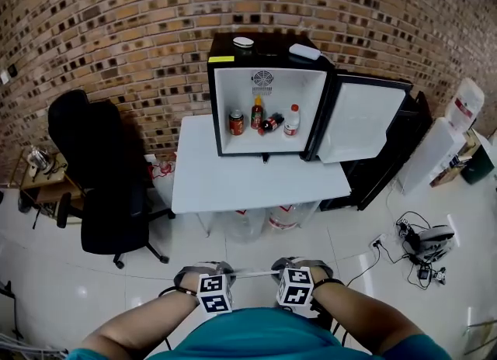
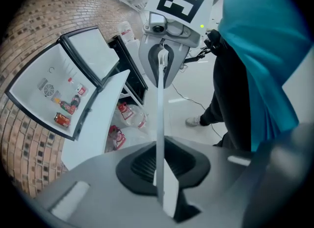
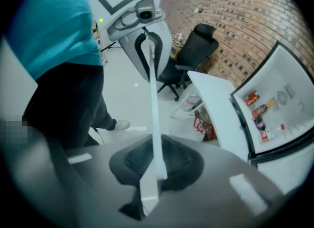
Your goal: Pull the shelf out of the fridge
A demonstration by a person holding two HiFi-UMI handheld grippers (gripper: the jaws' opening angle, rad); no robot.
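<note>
Standing well back from the tabletop (image 1: 233, 184), the person holds the shelf (image 1: 252, 274) edge-on at waist height, already outside the open fridge (image 1: 268, 56). The left tool (image 1: 227, 275) pinches one end of the thin white panel and the right tool (image 1: 277, 274) pinches the other. The panel's long axis runs side to side between them. The fridge lies straight ahead and well apart, neither hand nearer. A can (image 1: 236, 122) and some bottles (image 1: 291, 120) stand inside it.
</note>
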